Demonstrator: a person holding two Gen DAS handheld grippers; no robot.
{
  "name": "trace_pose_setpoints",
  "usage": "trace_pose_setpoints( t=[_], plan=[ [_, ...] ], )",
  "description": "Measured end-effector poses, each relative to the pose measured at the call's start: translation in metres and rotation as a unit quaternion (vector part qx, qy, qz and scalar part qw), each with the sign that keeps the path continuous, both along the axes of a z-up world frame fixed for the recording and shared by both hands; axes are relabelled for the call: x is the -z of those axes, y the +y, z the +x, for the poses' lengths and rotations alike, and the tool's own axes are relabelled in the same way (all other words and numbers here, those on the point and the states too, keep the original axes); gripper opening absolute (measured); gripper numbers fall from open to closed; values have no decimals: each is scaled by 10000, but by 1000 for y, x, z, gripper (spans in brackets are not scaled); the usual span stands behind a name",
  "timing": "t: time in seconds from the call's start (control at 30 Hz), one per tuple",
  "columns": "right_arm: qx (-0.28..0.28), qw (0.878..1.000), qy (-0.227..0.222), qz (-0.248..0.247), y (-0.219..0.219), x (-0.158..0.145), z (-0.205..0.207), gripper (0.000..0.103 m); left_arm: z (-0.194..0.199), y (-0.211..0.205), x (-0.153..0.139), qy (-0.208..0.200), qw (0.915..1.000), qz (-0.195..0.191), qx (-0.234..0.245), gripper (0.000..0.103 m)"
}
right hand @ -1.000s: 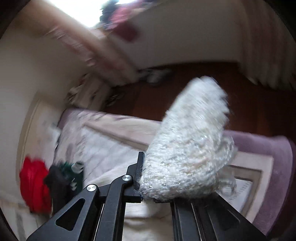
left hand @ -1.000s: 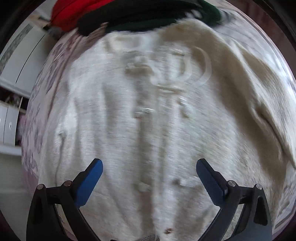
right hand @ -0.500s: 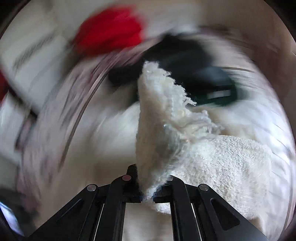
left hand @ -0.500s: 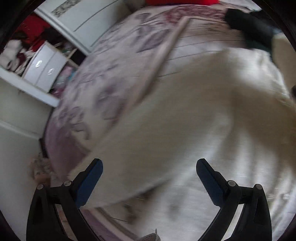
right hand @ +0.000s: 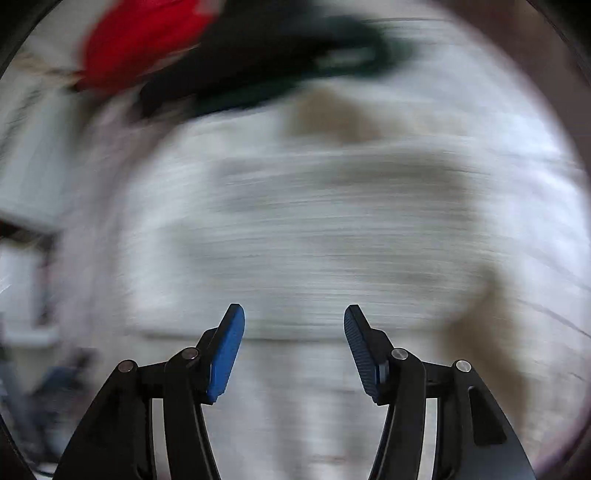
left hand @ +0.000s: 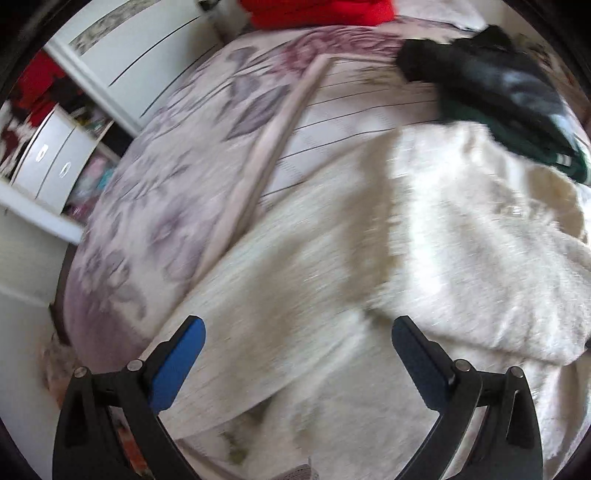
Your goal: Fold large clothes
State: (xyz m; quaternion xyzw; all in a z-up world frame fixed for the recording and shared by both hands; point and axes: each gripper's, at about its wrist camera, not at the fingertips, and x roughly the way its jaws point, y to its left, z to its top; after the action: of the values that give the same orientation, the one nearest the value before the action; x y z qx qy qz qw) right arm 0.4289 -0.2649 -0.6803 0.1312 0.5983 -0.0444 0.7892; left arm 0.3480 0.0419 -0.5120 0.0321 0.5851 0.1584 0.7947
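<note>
The right claw is seen with its blue pads parted and nothing between them, its jaws having just been opening, and below it a blurred spread of the cream fluffy garment is made out. The left claw is held wide and empty above the same garment, which is laid on the bed with one part folded over on the right. Beyond it, a dark green and black garment and a red one are seen near the bed's far edge.
</note>
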Motion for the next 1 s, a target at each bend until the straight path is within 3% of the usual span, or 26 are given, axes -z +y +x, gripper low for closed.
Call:
trace_pose_setpoints(
  t=[0.07, 0.17, 0.2, 0.23, 0.3, 0.37, 0.43, 0.53, 0.6, 0.7, 0.77, 0.87, 1.0],
  plan=[
    [443, 9951, 542, -693, -44, 22, -11, 59, 15, -20, 8, -36, 9998, 54, 202, 103],
    [348, 9888, 1179, -846, -79, 69, -11, 55, 34, -46, 27, -27, 9989, 218, 405, 103],
    [369, 9882, 1187, -890, -84, 78, -7, 46, 40, -51, 34, -1, 9986, 266, 457, 103],
    [597, 9882, 1080, -906, -91, 83, -6, 45, 45, -57, 41, 32, 9982, 329, 504, 103],
    [1520, 9843, 709, -554, -117, 80, -14, 43, 55, -66, 54, 114, 9976, 391, 561, 103],
    [2481, 9681, 331, 89, -142, 83, -33, 42, 62, -70, 66, 179, 9972, 459, 565, 103],
    [2817, 9574, 314, 549, -150, 96, -46, 43, 69, -72, 84, 398, 9967, 470, 536, 103],
    [2704, 9598, 331, 675, -144, 95, -59, 43, 72, -68, 95, 585, 9967, 375, 407, 103],
    [2671, 9610, 398, 592, -146, 77, -70, 43, 69, -64, 90, 561, 9974, 301, 338, 103],
    [2773, 9602, 288, -161, -132, 40, -94, 43, 63, -58, 82, 456, 9982, 263, 279, 103],
    [2473, 9682, 44, -372, -112, 27, -97, 43, 63, -57, 87, 519, 9982, 212, 213, 103],
    [1606, 9856, 7, -536, -63, 43, -81, 43, 64, -54, 101, 577, 9981, 178, 155, 103],
    [1382, 9839, 832, -764, -37, 88, -38, 43, 60, -53, 97, 381, 9990, 130, 192, 103]
  ],
)
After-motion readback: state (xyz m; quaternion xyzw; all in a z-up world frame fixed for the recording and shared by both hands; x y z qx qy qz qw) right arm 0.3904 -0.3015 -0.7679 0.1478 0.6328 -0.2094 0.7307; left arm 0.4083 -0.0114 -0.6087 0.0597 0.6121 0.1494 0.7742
